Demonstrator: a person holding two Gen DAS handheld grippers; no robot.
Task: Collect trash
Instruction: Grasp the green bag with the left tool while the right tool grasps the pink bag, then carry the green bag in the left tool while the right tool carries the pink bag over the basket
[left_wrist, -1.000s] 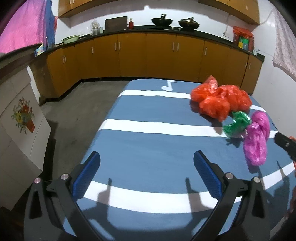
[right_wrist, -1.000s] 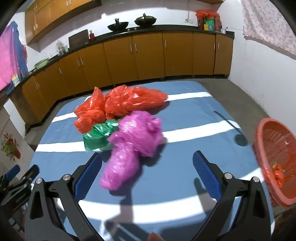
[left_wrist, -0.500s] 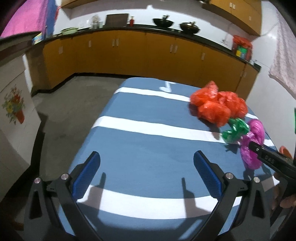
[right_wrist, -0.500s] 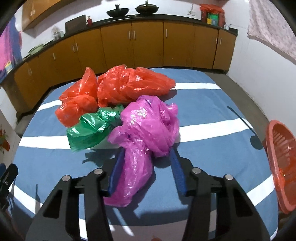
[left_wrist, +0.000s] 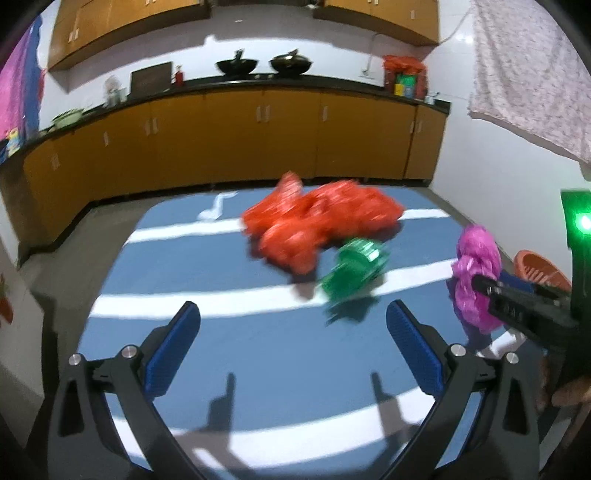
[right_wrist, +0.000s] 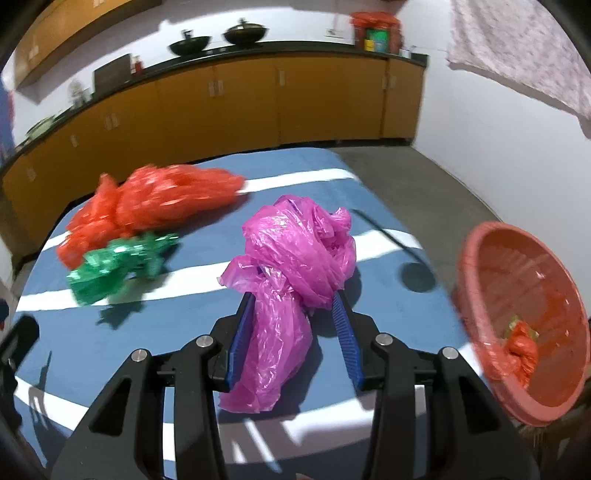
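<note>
- Left wrist view: the left gripper (left_wrist: 293, 332) has its fingers (left_wrist: 171, 341) spread wide apart with nothing between them, above bare striped cloth at the near edge of the bench (left_wrist: 229, 354).
- Ahead of it, toward the far edge, lie the red bags (left_wrist: 314, 225), a broad crumpled heap with its long axis running across the bench; the green bag (left_wrist: 352, 271) sits just beside them on the near side. Both are blurred.
- At the right edge the right gripper (left_wrist: 517, 301) shows from the side, with the pink bag (left_wrist: 476, 258) bunched at its tip. The basket (left_wrist: 539, 267) peeks out beyond it, off the bench's right edge.
- Right wrist view: the right gripper (right_wrist: 295, 325) is closing on the pink bag (right_wrist: 291, 269), its ribbed blue fingers (right_wrist: 345, 336) flanking the bag's narrow waist. The left one presses the film; contact on the right one is judged likely, not certain.
- The bag's long axis runs along the fingers: knotted bulk beyond the tips, a limp tail hanging back toward the camera. Thin, glossy, crinkled plastic; judged light and prone to slip.
- The basket (right_wrist: 480, 258), a red perforated plastic bowl tilted toward the bench, stands to the right, near the bag, with a small red knotted scrap (right_wrist: 521, 350) inside.
- Judgement: the carry turns on moving rightward over the bench edge; the right hand is the nearer.
</note>
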